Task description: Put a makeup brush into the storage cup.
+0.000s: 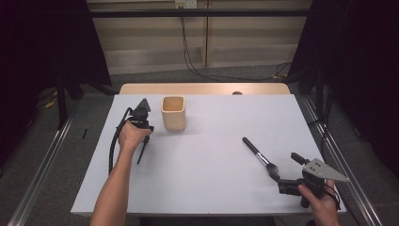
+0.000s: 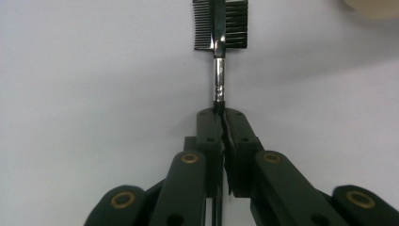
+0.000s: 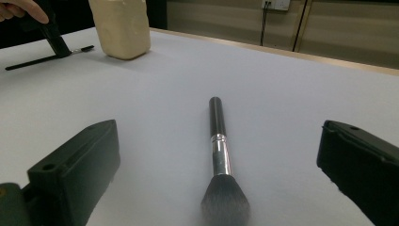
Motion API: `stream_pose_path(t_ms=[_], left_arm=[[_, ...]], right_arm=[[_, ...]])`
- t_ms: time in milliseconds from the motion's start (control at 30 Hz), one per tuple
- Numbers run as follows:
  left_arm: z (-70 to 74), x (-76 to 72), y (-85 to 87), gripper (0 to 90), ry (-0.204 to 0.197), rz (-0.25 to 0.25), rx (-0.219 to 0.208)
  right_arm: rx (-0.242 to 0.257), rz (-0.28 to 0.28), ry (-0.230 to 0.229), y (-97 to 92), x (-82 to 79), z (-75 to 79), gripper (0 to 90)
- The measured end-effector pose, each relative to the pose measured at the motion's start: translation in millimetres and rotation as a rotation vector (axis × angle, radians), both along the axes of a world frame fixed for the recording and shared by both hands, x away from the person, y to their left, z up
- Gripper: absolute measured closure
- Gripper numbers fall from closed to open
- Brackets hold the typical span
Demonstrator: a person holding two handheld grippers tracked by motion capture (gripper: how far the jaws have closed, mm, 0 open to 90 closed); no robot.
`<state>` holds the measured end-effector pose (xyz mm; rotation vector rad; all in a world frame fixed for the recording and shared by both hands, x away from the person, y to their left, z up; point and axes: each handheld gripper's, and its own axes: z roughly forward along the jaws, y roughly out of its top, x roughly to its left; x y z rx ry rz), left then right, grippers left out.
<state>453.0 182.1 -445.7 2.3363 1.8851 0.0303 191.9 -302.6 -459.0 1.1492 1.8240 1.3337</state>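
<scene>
A black brow comb and brush [image 2: 220, 28] with a thin metal neck lies on the white table, and my left gripper [image 2: 222, 115] is shut on its handle. In the high view that gripper [image 1: 146, 134] stands at the table's left, just left of a cream cup [image 1: 173, 113], with the comb's thin handle [image 1: 141, 154] trailing toward the person. A black makeup brush [image 3: 219, 150] with a silver ferrule lies at the right, bristles toward me. My right gripper [image 3: 219, 136] is open, one jaw on each side of the brush head, touching nothing. In the high view the brush [image 1: 258, 154] lies diagonally before that gripper [image 1: 285, 165].
The cream cup [image 3: 121, 26] stands upright near the table's far left. The white tabletop [image 1: 211, 141] stretches bare between the two hands. A wooden strip [image 1: 202, 88] runs along the far edge, with cables on the floor beyond. Metal rails flank the table.
</scene>
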Motion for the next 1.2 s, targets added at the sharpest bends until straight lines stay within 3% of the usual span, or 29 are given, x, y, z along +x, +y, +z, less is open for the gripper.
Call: stream_pose_path(t_ms=[167,433,500,567,600,967,1100,1200], left_arm=[[0.3,-3.5,7.8,86.1,-0.027,-0.001,-0.057],[9.5,-7.5,11.4,86.2,-0.111,0.000,-0.099],[12.6,-7.9,12.7,86.3,-0.115,-0.013,-0.100],[13.9,-9.2,12.5,86.3,-0.158,-0.030,-0.095],[14.5,-9.3,13.0,86.4,-0.158,-0.031,-0.093],[27.5,-18.8,23.3,86.4,-0.305,-0.045,-0.179],[31.0,-22.8,25.8,86.4,-0.337,-0.061,-0.192],[32.5,-25.7,28.4,86.4,-0.371,-0.065,-0.225]], right_arm=[[-0.002,0.001,-0.001,0.5,-0.1,0.0,0.0],[0.002,-0.001,0.001,1.4,1.3,-0.2,0.0],[0.000,0.001,-0.001,1.3,1.3,-0.2,0.0],[0.001,0.000,-0.001,1.1,0.9,0.0,0.0],[0.002,0.001,-0.001,1.0,0.8,0.0,0.0],[0.005,-0.002,-0.002,1.0,1.1,0.1,0.0],[0.004,-0.005,-0.001,1.2,1.3,0.0,0.0],[0.005,-0.006,0.000,1.4,1.1,0.2,0.0]])
